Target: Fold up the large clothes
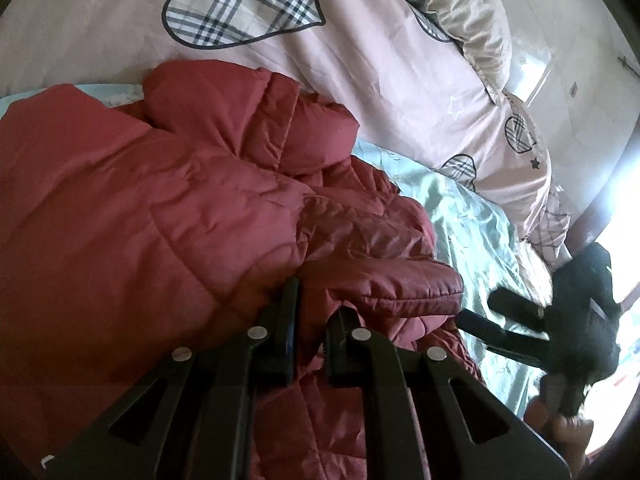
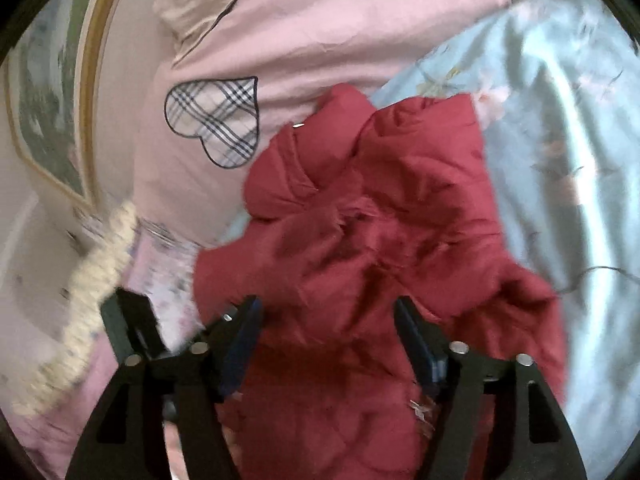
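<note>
A dark red quilted jacket (image 1: 168, 200) lies crumpled on the bed, and it also fills the middle of the right wrist view (image 2: 380, 220). My left gripper (image 1: 316, 310) is shut on a fold of the jacket's edge, with red fabric pinched between its black fingers. My right gripper (image 2: 326, 306) hovers over the jacket's near part with its jaws wide apart; the pads do not press on the fabric under them. In the left wrist view the right gripper (image 1: 492, 312) shows as a dark shape at the right, over the light blue sheet.
A pink duvet (image 1: 380, 60) with plaid hearts is bunched behind the jacket. A light blue satin sheet (image 2: 560, 140) covers the bed to the right. A beige pillow (image 1: 468, 12) lies at the back. A framed picture (image 2: 48, 120) hangs on the wall.
</note>
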{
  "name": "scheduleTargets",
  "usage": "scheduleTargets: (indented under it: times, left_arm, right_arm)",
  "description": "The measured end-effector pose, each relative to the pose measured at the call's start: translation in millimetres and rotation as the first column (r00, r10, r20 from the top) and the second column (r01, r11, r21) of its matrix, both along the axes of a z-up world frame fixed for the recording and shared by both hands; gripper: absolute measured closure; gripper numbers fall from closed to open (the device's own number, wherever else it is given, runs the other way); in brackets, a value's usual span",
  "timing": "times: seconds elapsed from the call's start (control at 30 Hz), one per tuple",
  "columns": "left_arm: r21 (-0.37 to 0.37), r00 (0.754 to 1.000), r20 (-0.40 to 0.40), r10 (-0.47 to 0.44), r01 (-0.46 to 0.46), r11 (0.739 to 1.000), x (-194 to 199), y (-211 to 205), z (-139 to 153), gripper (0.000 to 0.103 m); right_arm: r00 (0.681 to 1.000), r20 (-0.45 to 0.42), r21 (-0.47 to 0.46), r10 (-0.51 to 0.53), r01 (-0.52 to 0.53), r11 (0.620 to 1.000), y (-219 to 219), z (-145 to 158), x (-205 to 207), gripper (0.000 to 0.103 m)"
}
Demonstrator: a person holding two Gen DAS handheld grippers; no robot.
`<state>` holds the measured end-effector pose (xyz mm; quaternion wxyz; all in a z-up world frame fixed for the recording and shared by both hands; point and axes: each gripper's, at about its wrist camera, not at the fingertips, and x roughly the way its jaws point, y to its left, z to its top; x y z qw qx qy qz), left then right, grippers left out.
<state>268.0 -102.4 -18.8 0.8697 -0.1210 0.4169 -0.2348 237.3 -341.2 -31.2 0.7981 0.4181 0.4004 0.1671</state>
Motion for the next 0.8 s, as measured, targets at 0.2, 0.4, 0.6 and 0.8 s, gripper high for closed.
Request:
scheduleTargets:
  times: [0.2, 0.4, 0.6, 0.8]
  left_arm:
    - [-0.006, 1.000, -0.004, -0.003, 0.003, 1.000, 0.7, -0.9, -1.4, 0.095]
    - [0.036, 1.000, 0.000, -0.013, 0.013, 0.999, -2.2, -5.5, -3.7, 0.095]
    - [0.060, 0.993, -0.097, -0.060, 0.066, 0.996, -4.8, -1.2, -11.7, 0.053]
    - [0.091, 0.996, -0.066, -0.058, 0.064, 0.994, -18.9, 20.0, -3.9, 0.031]
  right_arm:
    - [0.996, -0.088, 0.189, -0.008, 0.024, 0.982, -0.8, -39.9, 40.8, 0.027]
    - [0.995, -0.102, 0.209, -0.007, 0.028, 0.978, 4.4, -49.1, 57.0, 0.089]
    - [0.996, -0.071, 0.110, -0.044, 0.052, 0.993, 2.0, -34.2, 58.5, 0.095]
    - [0.995, -0.010, -0.046, -0.097, 0.096, 0.994, -15.2, -9.8, 44.6, 0.096]
